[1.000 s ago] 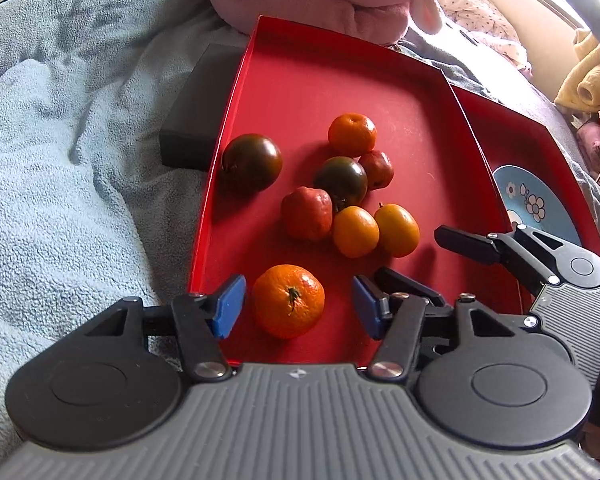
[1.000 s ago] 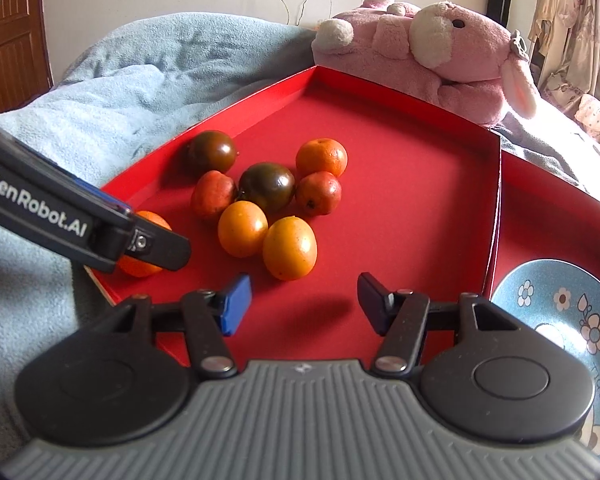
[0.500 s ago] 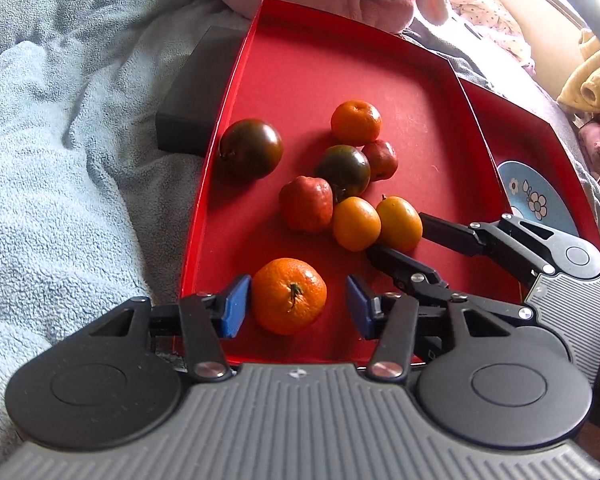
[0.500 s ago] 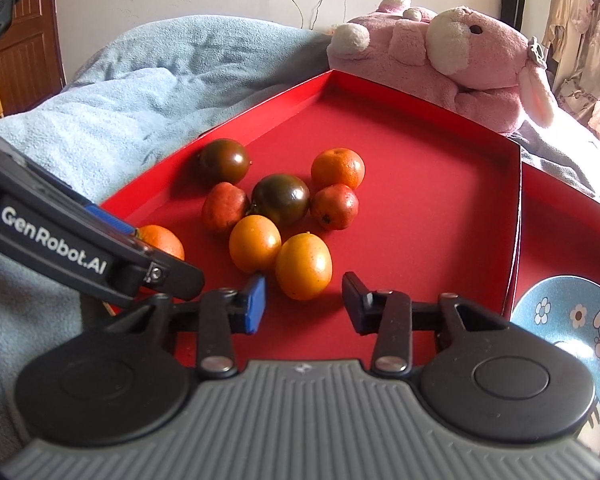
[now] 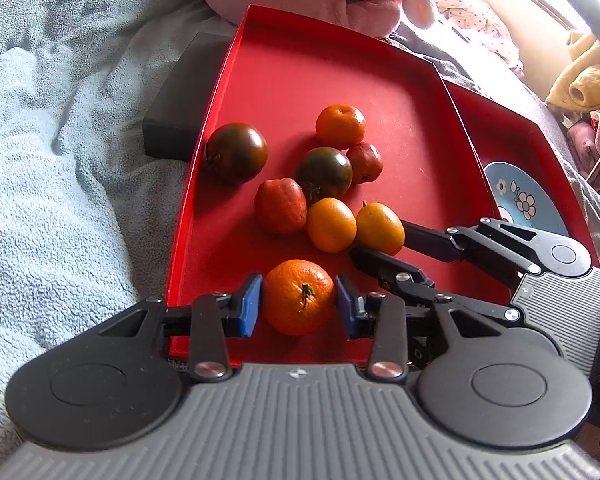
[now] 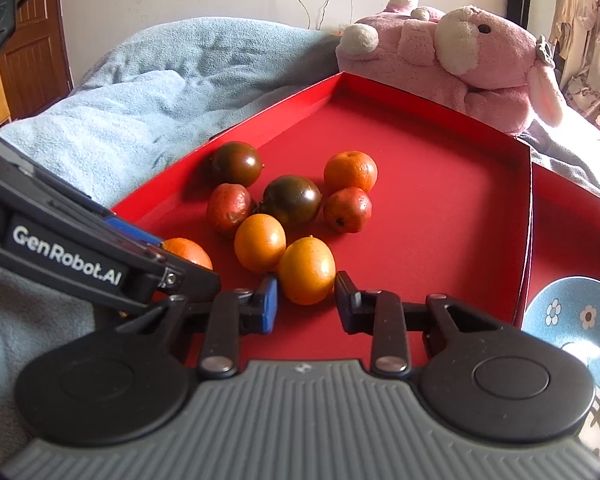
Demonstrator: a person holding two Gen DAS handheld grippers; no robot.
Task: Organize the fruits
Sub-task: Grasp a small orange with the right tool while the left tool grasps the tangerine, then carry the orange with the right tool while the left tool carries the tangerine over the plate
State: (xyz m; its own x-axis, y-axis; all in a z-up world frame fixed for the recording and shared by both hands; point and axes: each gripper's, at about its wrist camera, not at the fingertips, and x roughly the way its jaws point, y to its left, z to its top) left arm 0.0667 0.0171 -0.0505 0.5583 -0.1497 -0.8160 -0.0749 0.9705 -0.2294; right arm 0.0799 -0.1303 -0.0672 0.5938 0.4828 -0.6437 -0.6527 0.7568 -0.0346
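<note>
8 fruits lie in the red tray [image 5: 220,92], which rests on a blue blanket [image 5: 60,160] in front of a pink plush toy [image 6: 460,60]. We count 2 mandarins, 2 dark tomatoes, 2 small red fruits and 2 smooth orange-yellow fruits.

The left gripper [image 5: 299,305] stands open around the near mandarin [image 5: 299,298], close to the tray's near edge. Its blue pads flank the fruit on both sides; the left pad appears at the skin or just off it, the right pad shows a narrow gap. We cannot tell whether any squeeze is applied.

The right gripper [image 6: 306,302] is likewise open, its fingers bracketing the nearest orange-yellow fruit [image 6: 307,271], which touches its twin [image 6: 260,242]. No firm contact shows on either side.

Handling, in our judgement: the mandarin is light, its peel loose and dimpled, giving fair friction but yielding under pressure. Hold it across the widest girth, pads level with the middle, stem facing the camera. The orange-yellow fruit looks smooth and glossy, more apt to slip or roll; grip it across its short axis. The dark tomatoes [image 5: 236,152] are probably the most easily bruised.

A blue floral plate [image 6: 580,320] sits in the adjoining red tray to the right, a likely destination.
</note>
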